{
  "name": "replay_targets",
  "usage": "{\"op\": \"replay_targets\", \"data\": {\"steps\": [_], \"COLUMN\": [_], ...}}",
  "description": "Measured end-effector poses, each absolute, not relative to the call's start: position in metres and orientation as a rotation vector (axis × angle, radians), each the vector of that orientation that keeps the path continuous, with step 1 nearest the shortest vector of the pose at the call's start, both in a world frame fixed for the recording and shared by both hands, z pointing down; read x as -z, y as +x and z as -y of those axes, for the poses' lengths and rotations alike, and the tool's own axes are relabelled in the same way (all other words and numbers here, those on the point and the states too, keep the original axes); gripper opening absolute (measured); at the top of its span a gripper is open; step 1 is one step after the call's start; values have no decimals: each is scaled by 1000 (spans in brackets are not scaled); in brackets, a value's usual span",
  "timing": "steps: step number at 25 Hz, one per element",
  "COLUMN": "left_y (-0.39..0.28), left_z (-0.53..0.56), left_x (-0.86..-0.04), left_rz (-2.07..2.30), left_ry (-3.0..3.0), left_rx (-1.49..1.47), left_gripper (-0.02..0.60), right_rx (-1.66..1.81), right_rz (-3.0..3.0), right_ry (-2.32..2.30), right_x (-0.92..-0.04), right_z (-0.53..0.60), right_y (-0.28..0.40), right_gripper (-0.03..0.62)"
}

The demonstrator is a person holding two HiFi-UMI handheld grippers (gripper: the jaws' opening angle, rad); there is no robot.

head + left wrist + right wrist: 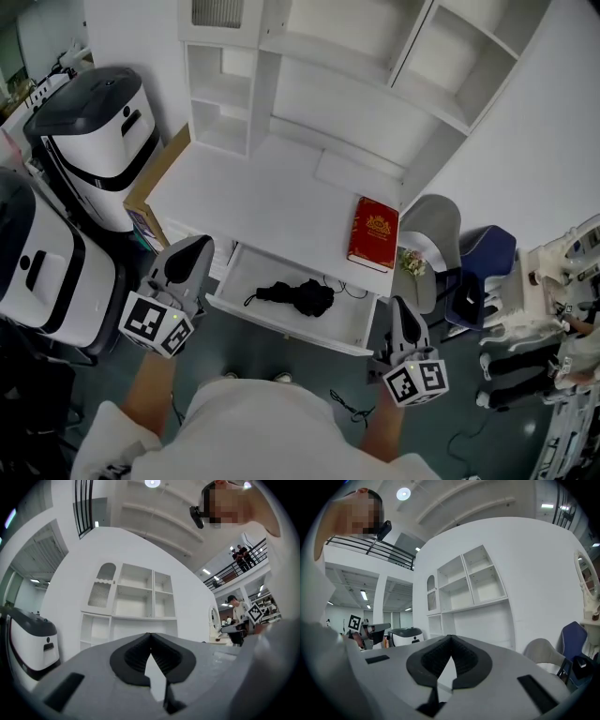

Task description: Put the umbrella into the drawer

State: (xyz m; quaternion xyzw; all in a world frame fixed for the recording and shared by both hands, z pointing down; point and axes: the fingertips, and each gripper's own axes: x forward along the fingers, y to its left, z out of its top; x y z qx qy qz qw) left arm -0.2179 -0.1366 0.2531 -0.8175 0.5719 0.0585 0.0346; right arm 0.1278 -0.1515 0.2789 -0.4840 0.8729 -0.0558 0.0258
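A folded black umbrella (298, 296) lies inside the open white drawer (281, 322) under the desk top. My left gripper (194, 251) is held to the left of the drawer, at the desk's front corner, shut and empty. To the right of the drawer's front corner, my right gripper (403, 317) is also shut with nothing in it. In the left gripper view the left gripper (150, 635) has its jaws meeting at the tips, aimed at the white shelf unit (129, 606). The right gripper (450, 638) looks the same in the right gripper view.
A red book (373, 232) lies on the white desk (262, 202) at its right front. White shelving (356, 66) rises behind. Two white-and-black machines (98, 141) stand at the left. At the right are a grey chair (433, 225) and a blue chair (483, 258).
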Motion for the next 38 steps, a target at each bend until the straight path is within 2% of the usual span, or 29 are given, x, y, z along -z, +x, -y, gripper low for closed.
{"op": "replay_targets", "data": {"steps": [11, 38], "left_y": [-248, -206], "left_z": [101, 89], "left_x": [-242, -260], "left_rz": [-1888, -1889], "left_ry": [-2395, -2430], "left_rx": [-273, -229], "left_gripper": [15, 15], "right_rx": [204, 269], "right_rz": [-2668, -2751], "right_ry": [-1532, -1510], "right_x": [-284, -311], "right_z": [159, 131], "right_y": [137, 142], "right_gripper": [0, 0]}}
